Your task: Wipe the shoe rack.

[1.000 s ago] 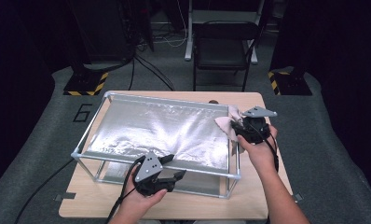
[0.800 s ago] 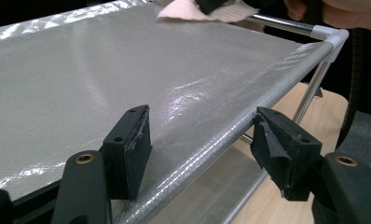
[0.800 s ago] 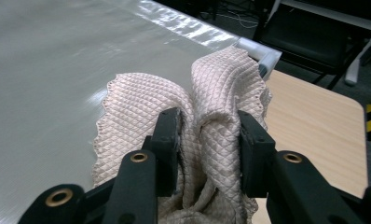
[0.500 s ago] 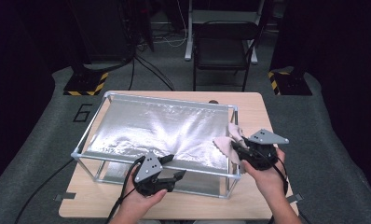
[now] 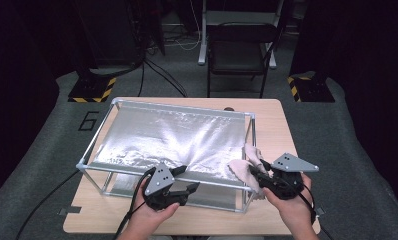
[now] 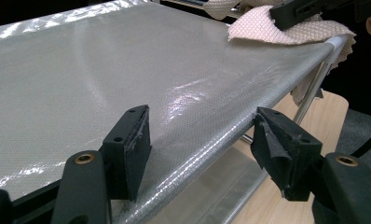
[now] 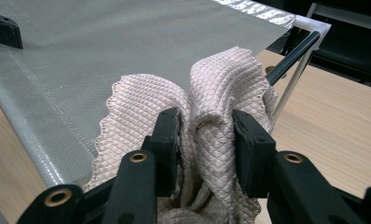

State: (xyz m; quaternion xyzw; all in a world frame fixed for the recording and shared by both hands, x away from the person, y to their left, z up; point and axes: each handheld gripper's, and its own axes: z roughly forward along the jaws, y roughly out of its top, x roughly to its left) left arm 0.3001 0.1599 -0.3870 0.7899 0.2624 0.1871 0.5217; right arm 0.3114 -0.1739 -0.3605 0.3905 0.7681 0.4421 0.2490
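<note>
The right gripper point(image 7: 206, 135) had its 2 black jaws squeezed on a bunched pink cloth with a little diamond pattern point(image 7: 221, 84). The cloth puffed up between the jaws and spilled out on both sides. In the high view, the right gripper point(image 5: 257, 172) sat at the near right corner of the frame, and the pink cloth point(image 5: 244, 162) lay right there, partly on the shiny sheet and partly hanging over the corner.

The left gripper point(image 6: 202, 149) had its jaws wide apart. 1 jaw sat on top of the silver shiny sheet point(image 6: 104, 70) and the other jaw sat out past its near edge, so the edge ran between them. I could not tell if the jaws pressed on it. In the high view, the left gripper point(image 5: 184, 180) was at the near edge of the sheet, well apart from the cloth.

The sheet was stretched over a white metal tube frame point(image 5: 179, 106) on a light wooden table point(image 5: 272, 120). On the grey floor, left of the table, a big number 6 point(image 5: 88, 120) was marked.
</note>
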